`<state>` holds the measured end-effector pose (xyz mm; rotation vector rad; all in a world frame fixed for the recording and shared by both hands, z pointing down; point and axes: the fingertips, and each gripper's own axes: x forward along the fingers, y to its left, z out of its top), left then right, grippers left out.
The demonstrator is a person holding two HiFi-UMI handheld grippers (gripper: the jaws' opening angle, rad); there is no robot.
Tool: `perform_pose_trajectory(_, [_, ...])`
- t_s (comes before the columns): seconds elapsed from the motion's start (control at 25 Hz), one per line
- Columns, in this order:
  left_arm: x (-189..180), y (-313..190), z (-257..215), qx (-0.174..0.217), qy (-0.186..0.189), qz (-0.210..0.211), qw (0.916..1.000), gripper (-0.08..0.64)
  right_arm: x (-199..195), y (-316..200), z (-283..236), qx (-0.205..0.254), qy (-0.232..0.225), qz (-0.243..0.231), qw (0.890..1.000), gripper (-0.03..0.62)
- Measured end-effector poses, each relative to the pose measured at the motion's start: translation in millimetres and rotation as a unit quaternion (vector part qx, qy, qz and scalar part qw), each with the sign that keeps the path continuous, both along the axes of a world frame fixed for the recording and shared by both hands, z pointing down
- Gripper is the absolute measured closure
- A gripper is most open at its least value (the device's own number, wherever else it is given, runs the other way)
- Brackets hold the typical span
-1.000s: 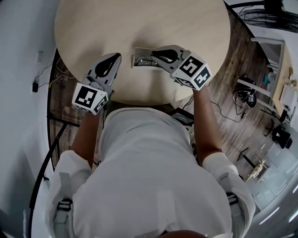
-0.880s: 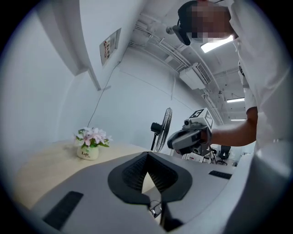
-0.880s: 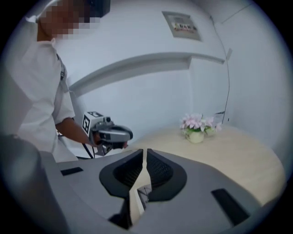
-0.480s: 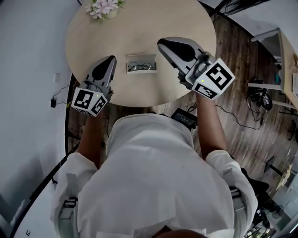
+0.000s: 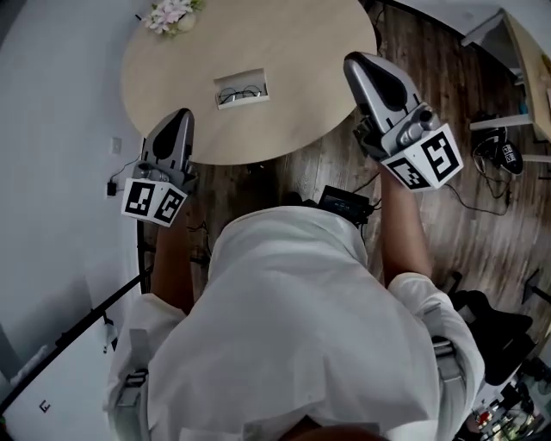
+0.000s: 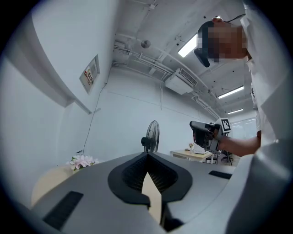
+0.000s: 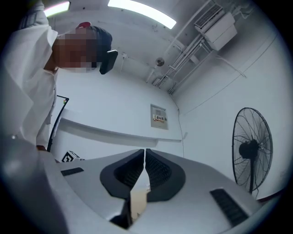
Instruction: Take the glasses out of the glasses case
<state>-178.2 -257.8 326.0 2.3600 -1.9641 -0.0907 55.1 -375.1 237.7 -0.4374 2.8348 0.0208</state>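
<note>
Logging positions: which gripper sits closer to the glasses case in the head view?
The left gripper, at the table's near edge; the right gripper is farther from the glasses case, by the right edge.

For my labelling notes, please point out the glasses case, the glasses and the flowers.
glasses case [image 5: 243, 102]: head view, its near wall.
glasses [image 5: 238, 92]: head view, the bridge.
flowers [image 5: 170, 15]: head view, the pink blooms.

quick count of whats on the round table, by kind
glasses case: 1
glasses, lying in the case: 1
bunch of flowers: 1
total: 3
</note>
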Motion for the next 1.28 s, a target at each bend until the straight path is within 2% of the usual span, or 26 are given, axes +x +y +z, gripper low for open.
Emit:
perform_pose_trajectory(0.16, [27.5,32.5,-1.5,-0.003,0.005,-0.006,1.0,0.548,36.1,23.6,23.0,0.0,0.012,0.033,0.999,0.565])
perform_pose_trajectory(0.28, [40.4,54.6,2.9,-0.007,0.009,-0.01,0.9999,0.548,49.8,39.9,51.4,-0.024,0.02,0.052,0.998,0.566])
perform_pose_trajectory(0.6, [65.1,101.3,10.1,-0.016,0.001,0.006,0.9998,0.548,54.1,93.8,109.3,-0.079,0.063,0.106,0.989,0.568])
perform_pose_trajectory(0.92, [68.3,180.8,21.6,-0.016,0.013,0.033,0.9992,0.548,33.7,182.8,132.1,-0.106,0.103,0.106,0.983,0.568])
perform_pose_trajectory(1.28, [67.0,283.8,85.7,-0.047,0.063,0.04,0.9961,0.548,12.3,274.9,154.4,-0.118,0.135,0.085,0.98,0.569])
